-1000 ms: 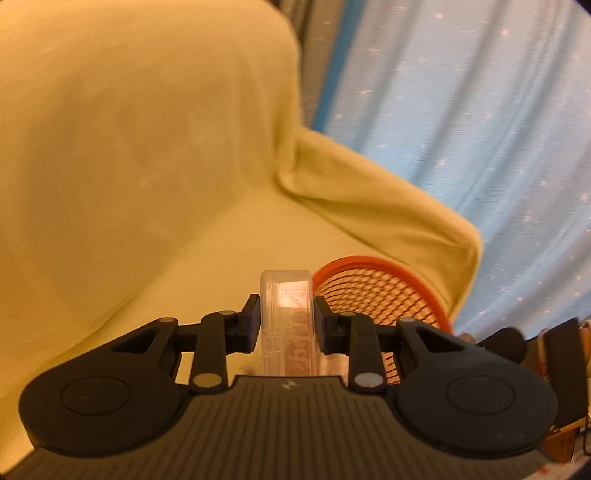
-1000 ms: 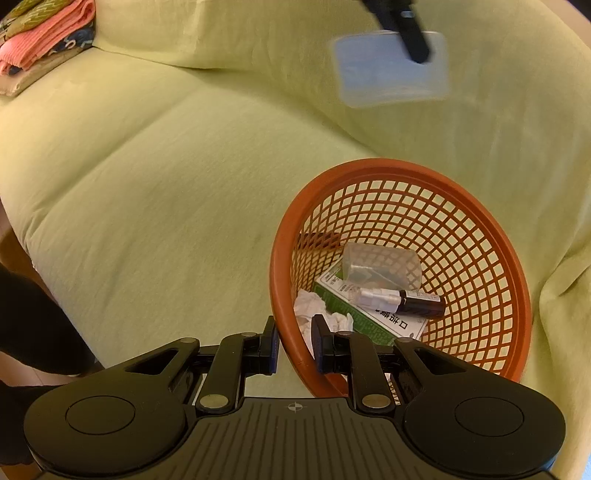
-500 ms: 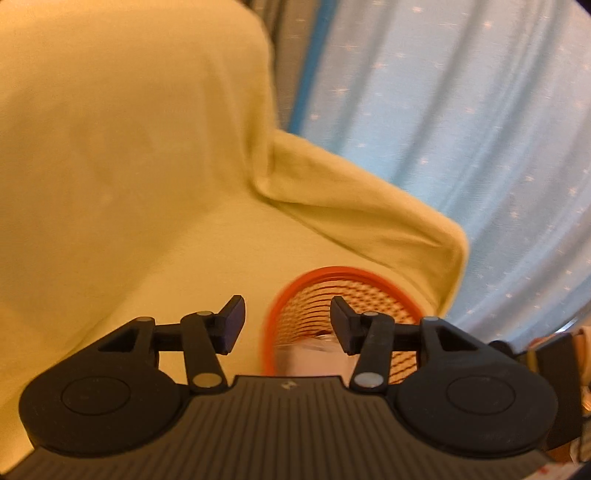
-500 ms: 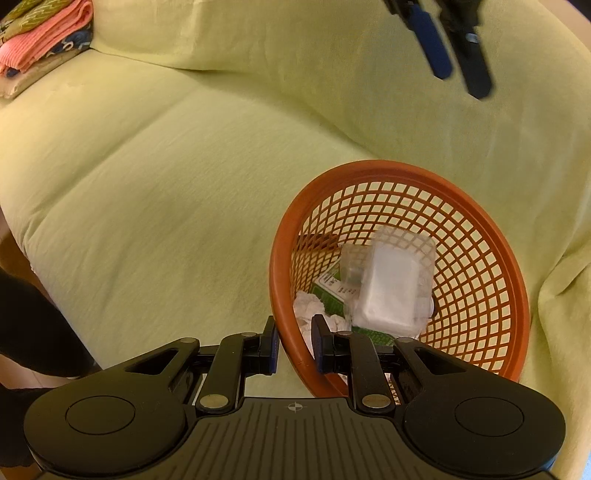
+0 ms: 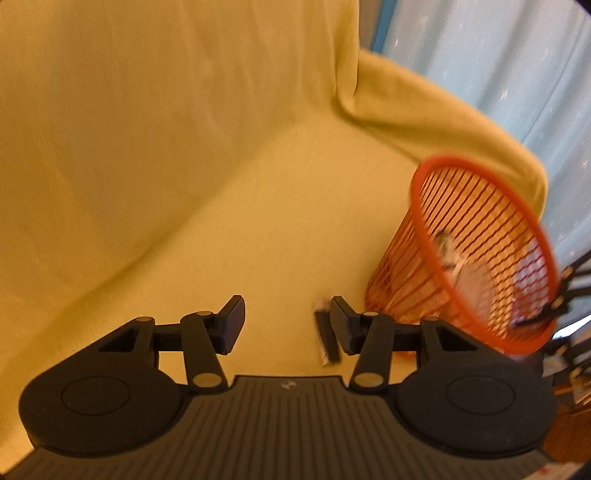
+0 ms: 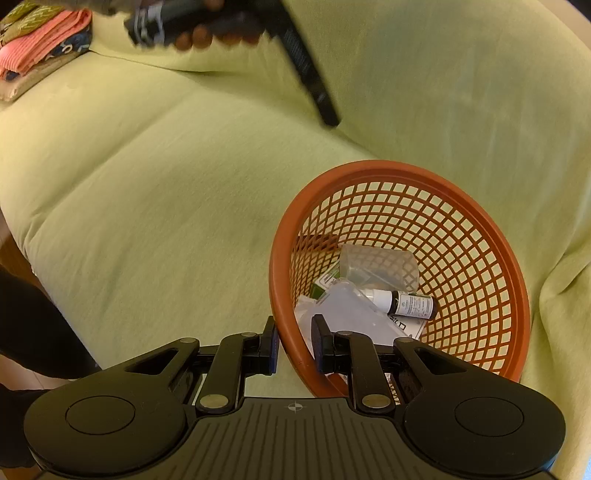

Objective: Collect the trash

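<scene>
Trash lies mostly in the orange basket [image 6: 476, 206] on the sofa: clear containers, a dropper bottle [image 6: 412, 304]. Left tongs [image 5: 286, 325] gape empty; right tongs [image 6: 294, 345] clamp the rim. One dark item [image 5: 327, 339], blurred, possibly remains.

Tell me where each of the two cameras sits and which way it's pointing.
Left wrist: on the left tongs, facing the sofa back; its open fingers show.
Right wrist: on the right tongs, looking down into the orange basket; its fingers straddle the rim, and a hand shows above.
Both share the basket and sofa.
</scene>
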`<state>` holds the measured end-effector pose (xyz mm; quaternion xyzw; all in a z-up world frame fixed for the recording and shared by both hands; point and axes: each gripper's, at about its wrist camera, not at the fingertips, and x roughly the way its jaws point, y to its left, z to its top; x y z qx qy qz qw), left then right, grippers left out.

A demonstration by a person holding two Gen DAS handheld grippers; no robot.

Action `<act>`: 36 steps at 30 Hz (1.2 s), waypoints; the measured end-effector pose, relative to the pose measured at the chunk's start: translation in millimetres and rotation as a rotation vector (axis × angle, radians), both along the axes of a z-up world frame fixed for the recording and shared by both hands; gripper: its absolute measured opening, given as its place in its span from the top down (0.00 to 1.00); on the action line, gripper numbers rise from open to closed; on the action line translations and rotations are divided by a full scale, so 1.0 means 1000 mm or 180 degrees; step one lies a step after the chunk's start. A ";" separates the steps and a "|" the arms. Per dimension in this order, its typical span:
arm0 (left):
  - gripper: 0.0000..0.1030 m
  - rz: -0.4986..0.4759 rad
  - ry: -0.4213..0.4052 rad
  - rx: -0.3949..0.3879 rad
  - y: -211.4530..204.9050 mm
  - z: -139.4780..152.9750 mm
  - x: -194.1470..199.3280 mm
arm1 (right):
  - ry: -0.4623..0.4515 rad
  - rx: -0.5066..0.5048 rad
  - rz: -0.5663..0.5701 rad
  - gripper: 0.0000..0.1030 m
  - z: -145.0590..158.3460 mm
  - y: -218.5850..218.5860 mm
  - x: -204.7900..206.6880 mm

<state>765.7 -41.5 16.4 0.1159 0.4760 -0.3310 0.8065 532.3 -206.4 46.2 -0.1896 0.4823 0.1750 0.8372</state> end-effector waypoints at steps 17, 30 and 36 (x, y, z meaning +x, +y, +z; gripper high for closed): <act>0.62 -0.0313 0.0412 0.0227 -0.052 -0.108 -0.005 | 0.0017 -0.0002 -0.0017 0.85 0.000 0.000 -0.001; 0.94 -0.0471 0.0244 0.0401 -0.069 -0.134 -0.009 | 0.0013 -0.0011 -0.0034 0.85 0.000 0.001 -0.003; 0.94 -0.0410 0.0278 0.0273 -0.046 -0.128 -0.007 | 0.0011 -0.0013 -0.0029 0.85 0.001 0.002 -0.005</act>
